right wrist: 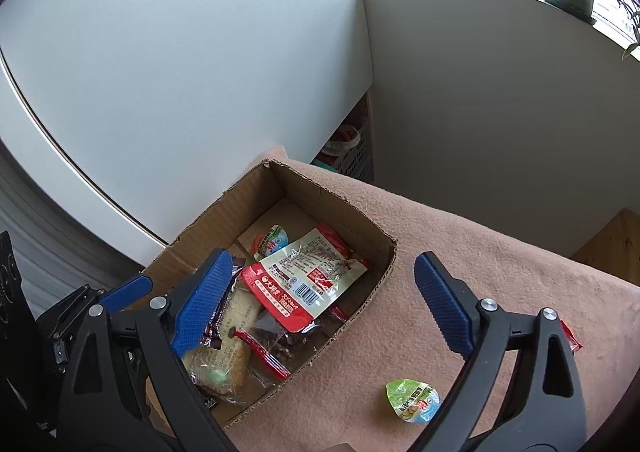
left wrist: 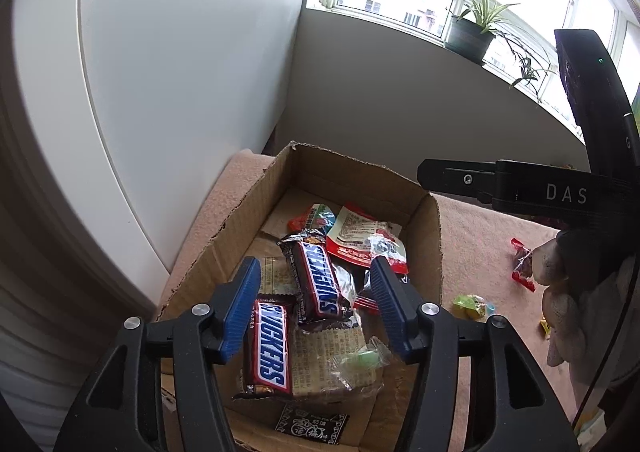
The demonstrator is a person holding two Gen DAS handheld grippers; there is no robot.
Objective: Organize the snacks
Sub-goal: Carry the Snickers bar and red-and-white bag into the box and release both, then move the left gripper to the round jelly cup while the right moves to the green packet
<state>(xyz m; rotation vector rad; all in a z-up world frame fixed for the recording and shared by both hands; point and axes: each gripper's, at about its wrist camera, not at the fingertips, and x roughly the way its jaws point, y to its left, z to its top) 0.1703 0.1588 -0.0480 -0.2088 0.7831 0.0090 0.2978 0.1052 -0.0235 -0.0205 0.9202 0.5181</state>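
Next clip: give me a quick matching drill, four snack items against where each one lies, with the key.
Things:
1. Snickers bars
2. red-and-white pouch
3. green jelly cup
4. red candy wrapper

Places:
A. on the cloth, beside the gloved hand
B. in the cardboard box, under the left gripper
C. on the cloth, just outside the box
D. in the box, atop other packets

Pairs: 1-B, 2-D, 3-C, 4-A

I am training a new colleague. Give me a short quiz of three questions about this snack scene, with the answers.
1. True or false: both Snickers bars lie inside the cardboard box.
2. Where is the green jelly cup? A) in the box B) on the pink cloth C) on the windowsill
3. Does the right gripper hold anything?

Key: 1 true; 2 B; 3 no, its jaws stand open and empty.
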